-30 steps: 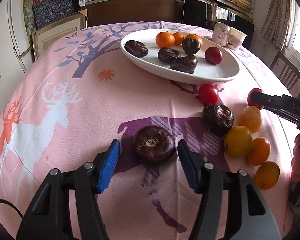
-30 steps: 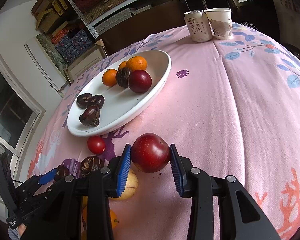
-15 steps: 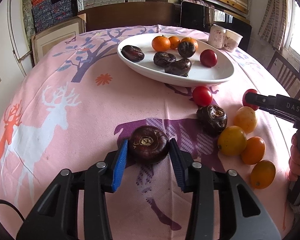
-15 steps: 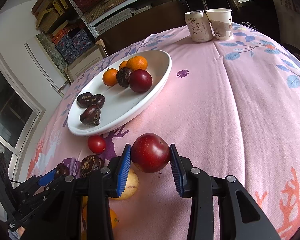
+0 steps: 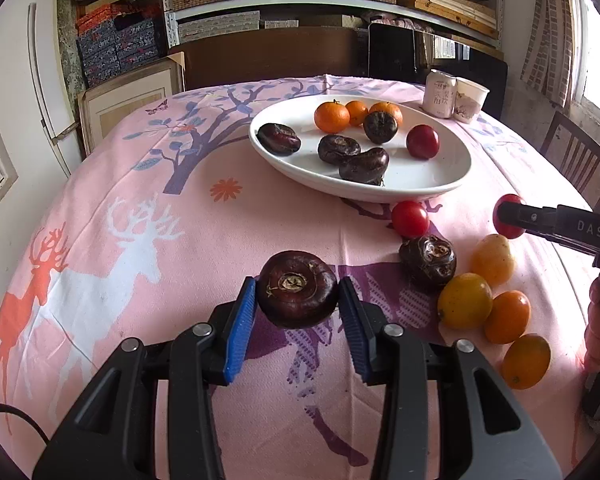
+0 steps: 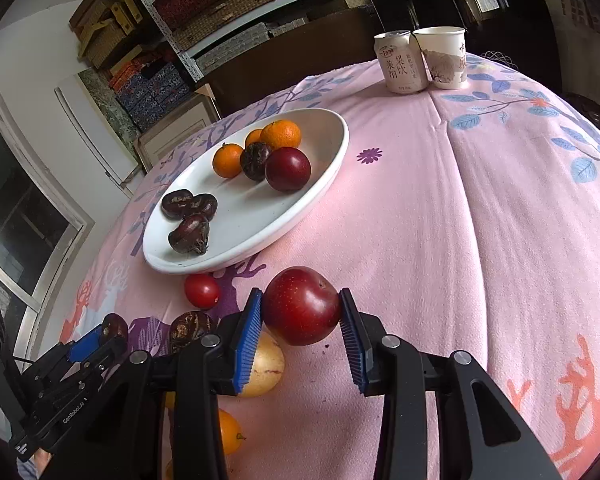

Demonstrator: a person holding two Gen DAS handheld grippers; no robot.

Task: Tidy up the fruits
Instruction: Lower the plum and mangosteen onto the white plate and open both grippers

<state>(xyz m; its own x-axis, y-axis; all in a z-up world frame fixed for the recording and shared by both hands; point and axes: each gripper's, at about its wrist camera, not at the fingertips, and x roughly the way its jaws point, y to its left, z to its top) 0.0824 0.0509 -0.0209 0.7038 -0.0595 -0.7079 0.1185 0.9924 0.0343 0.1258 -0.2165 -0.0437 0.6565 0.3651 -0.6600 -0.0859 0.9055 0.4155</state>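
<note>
My left gripper [image 5: 298, 304] is shut on a dark brown water chestnut [image 5: 297, 294] and holds it just above the pink tablecloth. My right gripper [image 6: 300, 320] is shut on a red plum [image 6: 301, 306], low over the cloth. The white oval plate [image 5: 420, 188] holds oranges, dark chestnuts and a red plum; it also shows in the right wrist view [image 6: 292, 220]. A red tomato [image 5: 410, 219], another chestnut [image 5: 428, 262] and several orange and yellow fruits [image 5: 465, 300] lie on the cloth near the plate.
A drink can [image 6: 400, 62] and a paper cup [image 6: 444, 58] stand at the table's far side. A wooden chair [image 5: 572, 152] is at the right. Shelves with boxes fill the back wall.
My left gripper closed around the dark chestnut and lifted it slightly off the cloth. My right gripper kept holding the red plum in place.
</note>
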